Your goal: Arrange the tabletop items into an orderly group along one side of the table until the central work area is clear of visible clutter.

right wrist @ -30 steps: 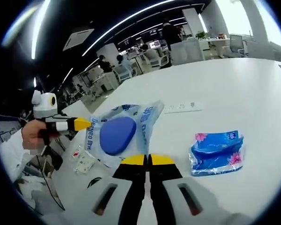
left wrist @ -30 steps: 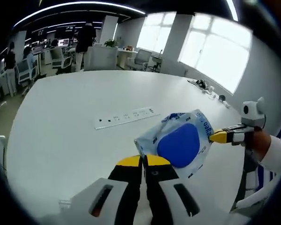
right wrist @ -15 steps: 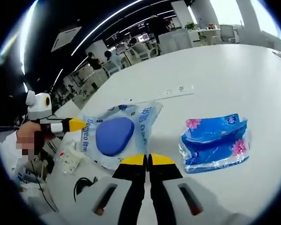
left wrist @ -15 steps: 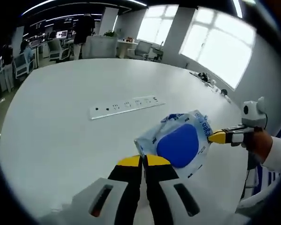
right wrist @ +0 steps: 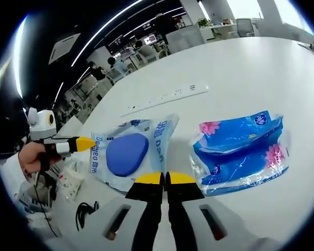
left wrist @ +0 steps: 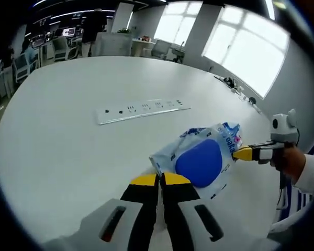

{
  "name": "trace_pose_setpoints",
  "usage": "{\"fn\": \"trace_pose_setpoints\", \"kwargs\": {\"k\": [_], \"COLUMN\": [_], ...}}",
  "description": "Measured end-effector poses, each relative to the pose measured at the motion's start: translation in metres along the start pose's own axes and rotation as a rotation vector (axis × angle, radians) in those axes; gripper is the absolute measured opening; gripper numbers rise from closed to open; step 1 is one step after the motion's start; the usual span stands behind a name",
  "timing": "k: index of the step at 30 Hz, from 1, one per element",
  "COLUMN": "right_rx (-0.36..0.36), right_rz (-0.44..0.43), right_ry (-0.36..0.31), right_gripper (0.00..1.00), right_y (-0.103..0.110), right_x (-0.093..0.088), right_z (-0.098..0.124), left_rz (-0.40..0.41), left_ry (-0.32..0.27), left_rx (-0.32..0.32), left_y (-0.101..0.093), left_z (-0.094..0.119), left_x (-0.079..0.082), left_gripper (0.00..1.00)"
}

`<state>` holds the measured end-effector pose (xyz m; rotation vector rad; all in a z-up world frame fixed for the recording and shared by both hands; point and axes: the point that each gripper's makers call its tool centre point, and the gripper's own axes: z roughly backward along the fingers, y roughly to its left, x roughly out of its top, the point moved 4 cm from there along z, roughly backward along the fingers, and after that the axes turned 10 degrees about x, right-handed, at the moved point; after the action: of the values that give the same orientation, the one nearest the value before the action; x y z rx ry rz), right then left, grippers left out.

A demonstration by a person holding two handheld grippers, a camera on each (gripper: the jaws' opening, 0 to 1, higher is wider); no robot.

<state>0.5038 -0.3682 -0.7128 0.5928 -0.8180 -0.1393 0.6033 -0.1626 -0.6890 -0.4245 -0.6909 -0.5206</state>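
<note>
I see the white table [left wrist: 57, 136] as the largest thing here, its top bare ahead and to the left of my left gripper [left wrist: 159, 179], with its far curved edge well beyond. In the right gripper view the table's near edge runs past the left gripper, with cables and a small packet just off it.

Power strip [left wrist: 142, 110] — lies flat well ahead of the left gripper, apart from everything else.

Blue tissue pack [right wrist: 240, 151] — lies on the table just right of my right gripper [right wrist: 165, 178], close beside the pouch but I cannot tell if they touch.

Clear pouch with a blue oval [left wrist: 201, 159] — stretched between the two grippers. My left gripper's jaws are pressed together on one corner; my right gripper, whose yellow tips show at the pouch's far edge, is likewise clamped on the opposite side.
</note>
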Motion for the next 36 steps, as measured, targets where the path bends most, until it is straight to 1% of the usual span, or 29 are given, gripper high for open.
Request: {"fn": "trace_pose_setpoints", "kwargs": {"k": [7,9,11,14,17,19,24,29,33,36], "right_rx": [-0.022,-0.028,-0.028,-0.031,-0.031,-0.031,-0.037,-0.043,-0.044,-0.047], "right_rz": [-0.025,-0.027,-0.045,-0.047,-0.051,-0.055,-0.056,-0.053,-0.052,-0.050], "right_ry": [-0.003,-0.001,-0.012,-0.016,-0.020,-0.031,-0.033,-0.035,-0.038,-0.038], "right_gripper": [0.00,0.00,0.00,0.01,0.02,0.03,0.04,0.05,0.06,0.07], "right_y": [-0.005,-0.006,-0.007,-0.008,-0.008,-0.008,-0.008,-0.007,-0.007,-0.006], "right_x": [-0.004,-0.006,-0.005,-0.005,-0.004,-0.002,-0.003,-0.003,-0.002,-0.002], "right_z": [-0.003,-0.004,-0.004,-0.004,-0.003,-0.002,-0.001,0.002,0.003,0.004], "left_rz": [0.007,0.010,0.009,0.017,-0.004,0.004,0.020,0.014,0.026,0.030], "left_ry": [0.018,0.018,0.016,0.021,0.029,0.031,0.033,0.029,0.022,0.029], "left_rx": [-0.007,-0.008,-0.006,-0.005,0.002,0.002,0.005,0.010,0.020,0.019], "left_y": [-0.001,-0.001,-0.002,-0.001,0.000,0.000,0.000,0.001,0.003,0.003], "left_z": [-0.007,-0.008,-0.008,-0.010,-0.011,-0.011,-0.012,-0.013,-0.013,-0.014], "left_x": [-0.005,-0.005,-0.005,-0.005,-0.008,-0.009,-0.011,-0.012,-0.012,-0.014], "left_gripper": [0.00,0.00,0.00,0.00,0.00,0.00,0.00,0.01,0.04,0.10]}}
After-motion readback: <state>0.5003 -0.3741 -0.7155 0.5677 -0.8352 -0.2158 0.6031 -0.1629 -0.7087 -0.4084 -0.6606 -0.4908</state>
